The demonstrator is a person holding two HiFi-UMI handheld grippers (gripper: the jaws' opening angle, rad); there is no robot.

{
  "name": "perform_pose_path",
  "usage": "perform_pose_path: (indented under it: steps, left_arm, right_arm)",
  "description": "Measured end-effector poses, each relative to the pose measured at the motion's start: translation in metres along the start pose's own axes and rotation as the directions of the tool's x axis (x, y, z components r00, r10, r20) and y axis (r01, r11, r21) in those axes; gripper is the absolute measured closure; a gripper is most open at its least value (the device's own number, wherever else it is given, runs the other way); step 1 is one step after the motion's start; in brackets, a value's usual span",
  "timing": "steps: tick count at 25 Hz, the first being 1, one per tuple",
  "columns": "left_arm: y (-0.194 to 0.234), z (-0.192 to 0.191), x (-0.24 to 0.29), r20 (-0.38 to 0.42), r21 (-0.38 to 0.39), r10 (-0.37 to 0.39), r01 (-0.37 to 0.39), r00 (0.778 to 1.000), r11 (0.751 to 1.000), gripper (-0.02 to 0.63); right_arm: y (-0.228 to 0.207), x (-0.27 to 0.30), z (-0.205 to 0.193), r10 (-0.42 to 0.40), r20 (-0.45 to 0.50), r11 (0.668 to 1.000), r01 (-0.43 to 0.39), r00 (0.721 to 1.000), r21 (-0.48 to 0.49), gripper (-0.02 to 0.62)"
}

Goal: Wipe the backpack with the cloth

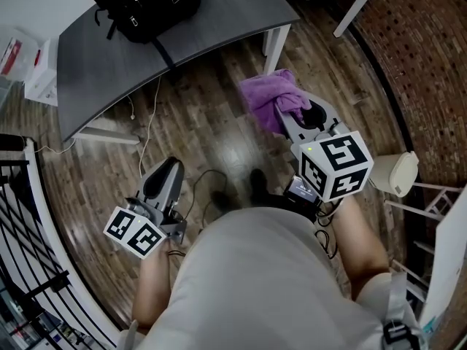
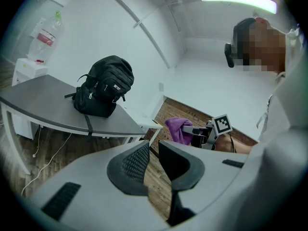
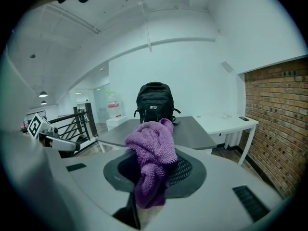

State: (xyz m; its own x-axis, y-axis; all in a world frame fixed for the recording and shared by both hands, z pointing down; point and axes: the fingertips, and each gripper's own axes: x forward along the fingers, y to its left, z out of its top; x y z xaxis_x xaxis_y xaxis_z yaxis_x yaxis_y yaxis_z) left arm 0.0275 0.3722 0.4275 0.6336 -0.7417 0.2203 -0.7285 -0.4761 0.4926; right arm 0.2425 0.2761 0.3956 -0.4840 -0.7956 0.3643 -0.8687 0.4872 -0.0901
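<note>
In the head view the backpack (image 1: 142, 2) sits at the top left of the frame on the grey table (image 1: 219, 28), with wood floor between it and the person. The right gripper (image 1: 293, 114), right of centre, is clamped on the purple cloth (image 1: 271, 99), which bunches up beyond its tips toward the table's near edge. Cloth and backpack are well apart, the backpack lying up and to the left of the cloth. The left gripper (image 1: 172, 165) is lower left, farther down the frame from the table. In the left gripper view its jaws stand narrowly apart with only floor showing in the gap. The backpack is upper left of the frame, upright on the table, off to the left of the line the jaws point along, and the cloth-bearing gripper shows at centre right. In the right gripper view the jaws pinch the cloth, part of it heaped above the pads and part hanging below. Just above it at frame centre, the backpack stands upright with its long axis vertical. Judged from this, the right gripper points almost squarely at it and needs mainly a straight reach ahead across the table.
</note>
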Motion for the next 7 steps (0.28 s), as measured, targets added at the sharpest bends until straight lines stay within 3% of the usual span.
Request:
perform_pose_path:
  steps: [7]
  left_arm:
    - [-0.0013, -0.0061, -0.0058, -0.008, -0.009, -0.018, 0.018, 1.000, 1.000, 0.558]
  right_arm:
    - [0.0088, -0.0093, -0.0014, -0.012, -0.002, 1.000, 0.012, 1.000, -0.014, 0.486]
